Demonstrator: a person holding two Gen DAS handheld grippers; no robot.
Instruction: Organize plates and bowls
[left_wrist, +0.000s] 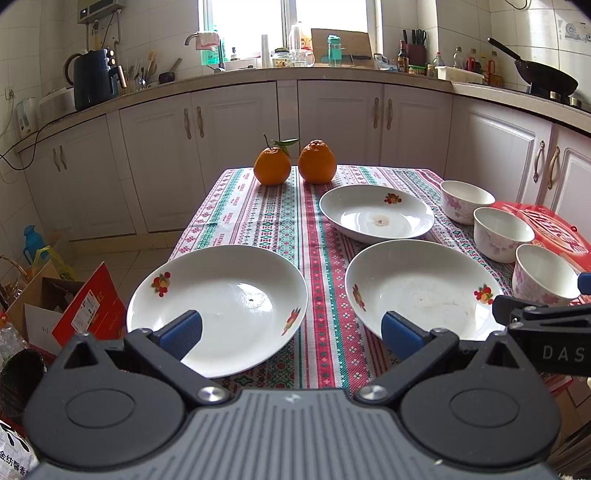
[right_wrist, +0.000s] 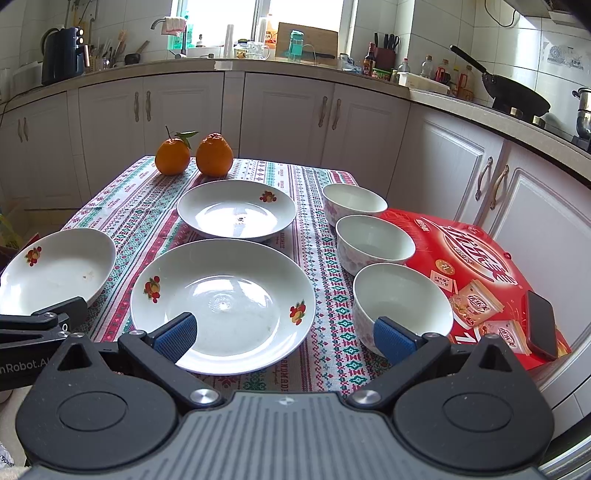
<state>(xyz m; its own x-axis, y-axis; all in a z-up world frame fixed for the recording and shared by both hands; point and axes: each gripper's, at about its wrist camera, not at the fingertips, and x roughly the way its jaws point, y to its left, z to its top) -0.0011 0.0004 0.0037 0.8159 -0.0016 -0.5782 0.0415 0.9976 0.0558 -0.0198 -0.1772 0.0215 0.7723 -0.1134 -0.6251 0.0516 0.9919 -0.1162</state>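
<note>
Three white plates with fruit decals lie on the patterned tablecloth: a near left plate (left_wrist: 221, 306) (right_wrist: 55, 269), a near middle plate (left_wrist: 421, 288) (right_wrist: 225, 302) and a far plate (left_wrist: 376, 214) (right_wrist: 236, 210). Three white bowls with pink flowers stand in a row at the right: far bowl (left_wrist: 465, 199) (right_wrist: 352, 203), middle bowl (left_wrist: 502, 232) (right_wrist: 373, 240), near bowl (left_wrist: 543, 273) (right_wrist: 399, 302). My left gripper (left_wrist: 291, 332) is open and empty, held at the table's near edge between the two near plates. My right gripper (right_wrist: 284, 336) is open and empty, between the middle plate and the near bowl.
Two oranges (left_wrist: 295, 166) (right_wrist: 192, 155) sit at the table's far edge. A red box (right_wrist: 472, 266) with a phone (right_wrist: 541, 325) on it lies right of the bowls. White kitchen cabinets (left_wrist: 236, 155) stand beyond the table. Cardboard boxes (left_wrist: 74, 310) sit on the floor at the left.
</note>
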